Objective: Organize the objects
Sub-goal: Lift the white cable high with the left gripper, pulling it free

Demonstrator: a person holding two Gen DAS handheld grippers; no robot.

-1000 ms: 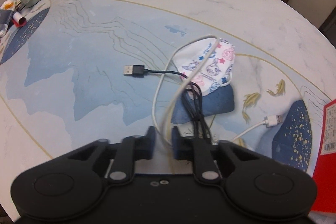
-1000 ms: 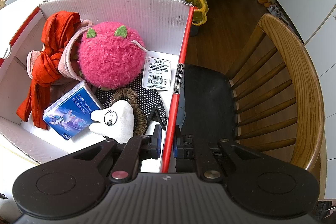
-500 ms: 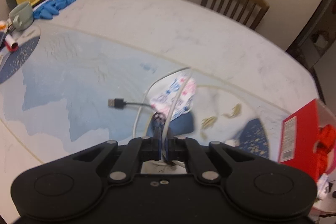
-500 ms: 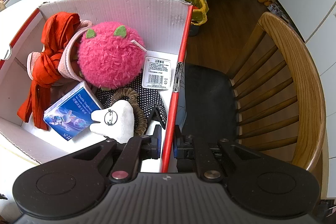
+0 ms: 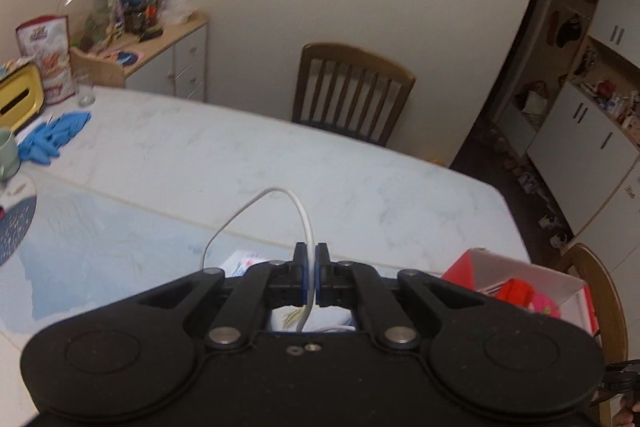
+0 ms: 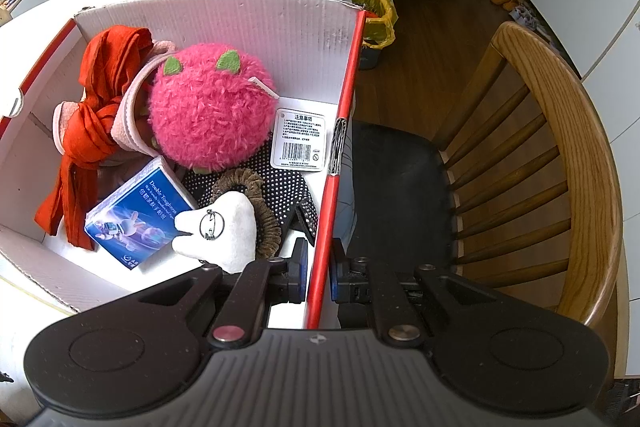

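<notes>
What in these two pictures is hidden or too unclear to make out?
- White cable, left view: both ends are hidden below the left claw.
- Patterned cloth, left view: mostly behind the claw body.
- Barcode tag, right view: print too small.
- Box, right view: near corner covered by the right claw.

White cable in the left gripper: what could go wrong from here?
The left gripper pinches the thin white cable at one spot, leaving a free loop; it may slip out or snag the red and white cardboard box rim. That box, held at one wall by the right gripper, is already crowded.
</notes>
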